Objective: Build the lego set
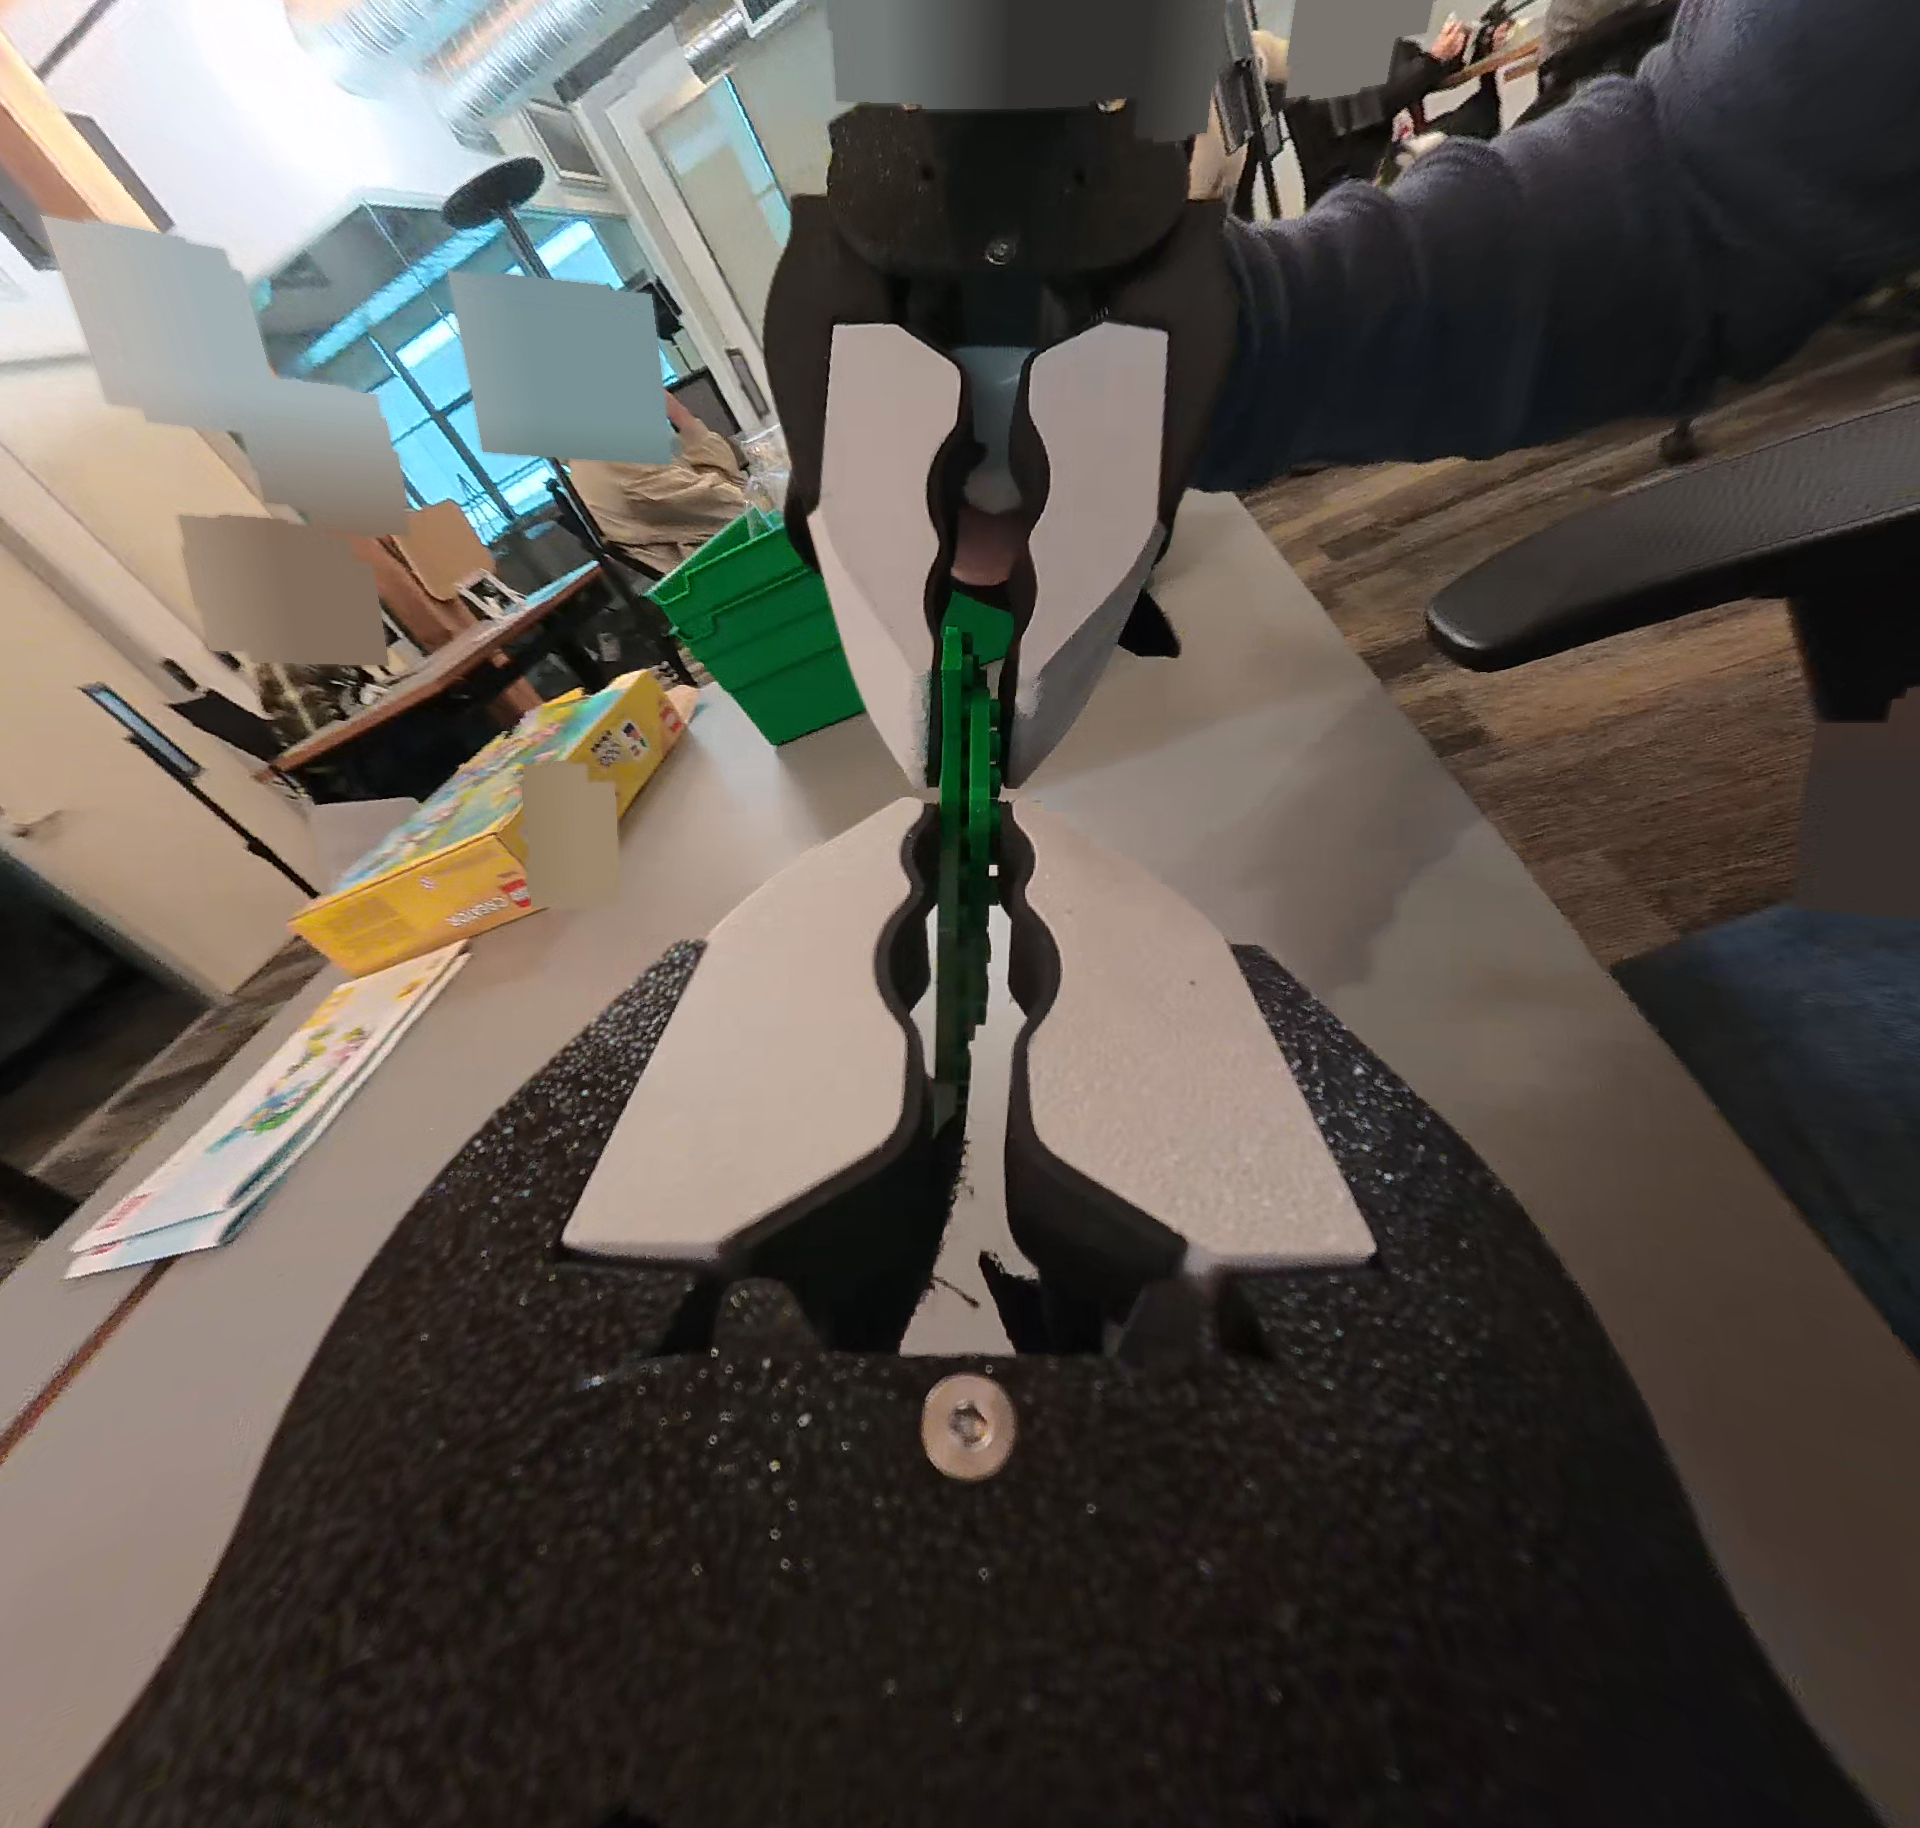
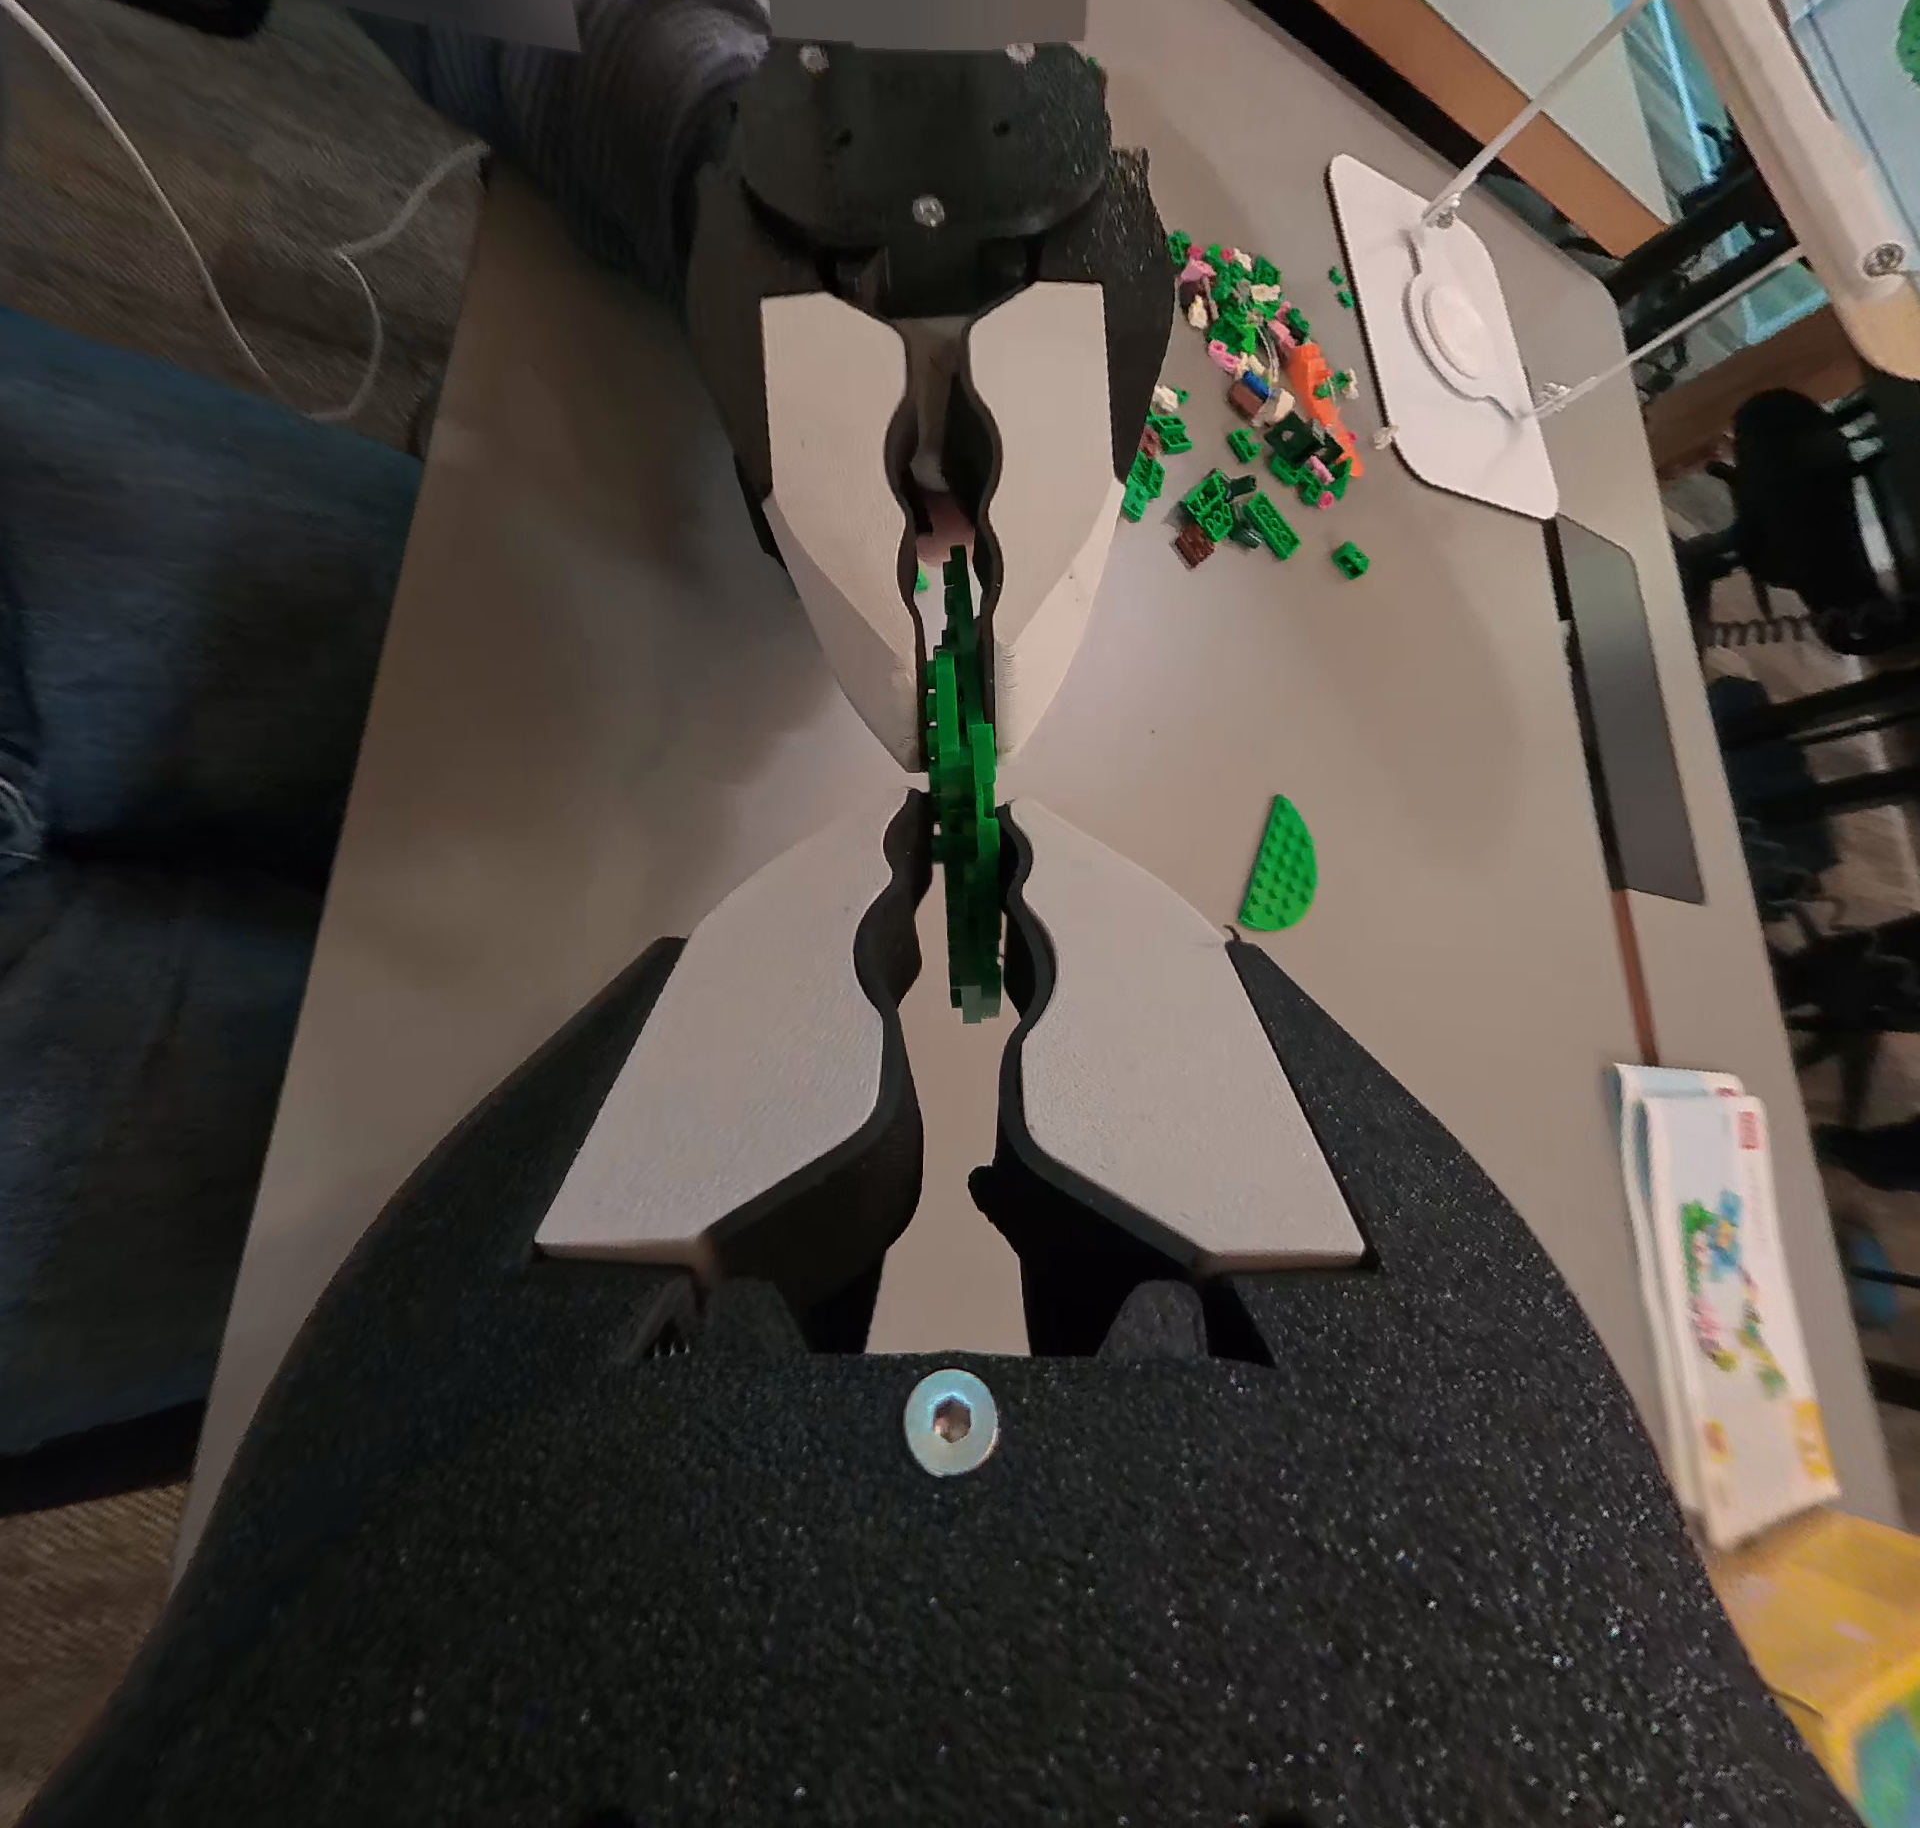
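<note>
**Left wrist view and right wrist view: two grippers clamped on one green Lego plate assembly**

Left wrist view shows the left gripper (image 1: 964,812) with its white fingers (image 1: 790,1030) closed on the near end of a green Lego plate assembly (image 1: 961,905), which stands on edge between them. The right gripper (image 1: 966,781) faces it tip to tip, its own fingers pressed onto the far end of the same assembly. A dark blue sleeve (image 1: 1507,303) runs from that gripper toward the upper right.

In the right wrist view the arrangement is mirrored: the right gripper (image 2: 961,802) grips one end of the assembly (image 2: 966,843), the left gripper (image 2: 956,770) the other, and the stacked green plates are held above the grey table (image 2: 1403,739), clear of its surface.

Beyond the grippers, a loose light green half-round plate (image 2: 1280,869) lies flat on the table just right of the right gripper's fingers. A scattered pile of small Lego pieces (image 2: 1257,396), mostly green with pink, brown and orange ones, sits farther off, beside a white flat stand base (image 2: 1455,344). A black flat rectangle (image 2: 1626,718) lies along the table's right edge, and instruction booklets (image 2: 1714,1300) lie near its closer right corner.

On the left gripper's side, a yellow Lego box (image 1: 499,833) and an instruction booklet (image 1: 270,1103) rest near the table's left edge, with stacked green bins (image 1: 769,635) behind them.
</note>
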Demonstrator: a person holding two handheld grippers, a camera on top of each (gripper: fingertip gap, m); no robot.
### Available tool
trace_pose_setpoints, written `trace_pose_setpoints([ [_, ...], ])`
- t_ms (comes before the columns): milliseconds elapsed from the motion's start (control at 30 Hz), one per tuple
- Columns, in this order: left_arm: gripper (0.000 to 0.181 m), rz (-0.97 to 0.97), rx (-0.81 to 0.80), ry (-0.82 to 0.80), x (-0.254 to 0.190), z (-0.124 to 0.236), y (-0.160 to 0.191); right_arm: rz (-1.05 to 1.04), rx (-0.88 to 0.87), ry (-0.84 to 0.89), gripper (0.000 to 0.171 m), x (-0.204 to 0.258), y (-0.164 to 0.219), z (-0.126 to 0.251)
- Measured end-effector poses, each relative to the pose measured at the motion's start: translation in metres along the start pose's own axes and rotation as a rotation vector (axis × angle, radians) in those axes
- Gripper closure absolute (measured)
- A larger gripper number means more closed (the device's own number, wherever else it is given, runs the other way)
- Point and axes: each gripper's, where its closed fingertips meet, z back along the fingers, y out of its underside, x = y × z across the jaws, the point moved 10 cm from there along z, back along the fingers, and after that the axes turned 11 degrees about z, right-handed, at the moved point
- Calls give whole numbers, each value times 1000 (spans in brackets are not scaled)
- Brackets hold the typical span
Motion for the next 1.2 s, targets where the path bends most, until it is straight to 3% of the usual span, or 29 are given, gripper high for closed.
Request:
trace_pose_setpoints([
  [233,172,143,-43,70,5,3,2,-127,-149,-33,161,-5,4,2],
  [600,172,218,-80,157,3,3,4,-136,-171,-4,160,3,0,3],
  [733,172,358,-167,238,10,7,3,-175,-150,-8,145,7,3,6],
  [933,172,460,-219,300,14,9,4,-246,-284,33,152,7,1,15],
  [1200,172,492,-232,326,14,8,5,-268,-322,65,157,7,-2,14],
])
